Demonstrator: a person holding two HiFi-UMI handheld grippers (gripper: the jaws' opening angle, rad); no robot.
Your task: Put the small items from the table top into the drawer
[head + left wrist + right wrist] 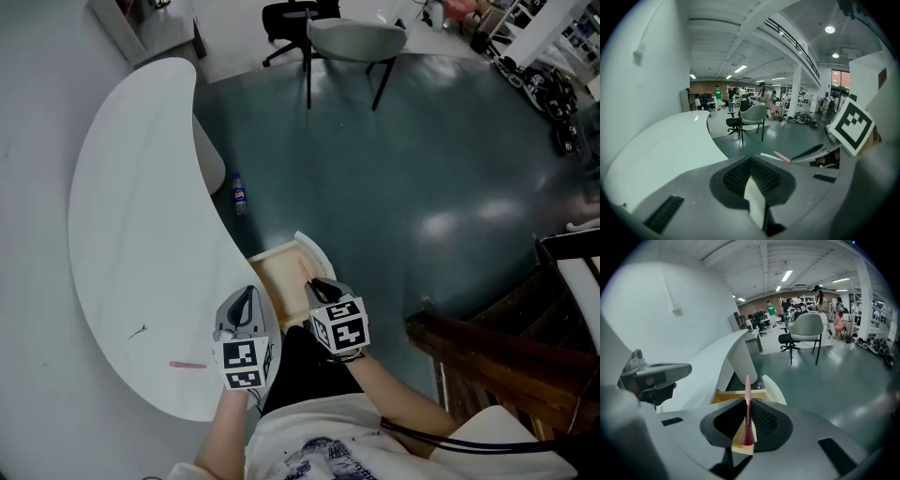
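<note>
Firmly pinched in the jaws of the right gripper point(747, 405), a pink pen point(747, 386), pointing out over the open drawer point(273, 268). Close beside, left gripper point(751, 165), jaws closed and empty, over the white table point(141, 234) edge.

Head view from high, looking steeply down on the curved counter point(131, 234) and drawer point(277, 274), left gripper view and right gripper view low and close over the counter, facing far, all three sharing, seemingly, one grey chair point(356, 39).
</note>
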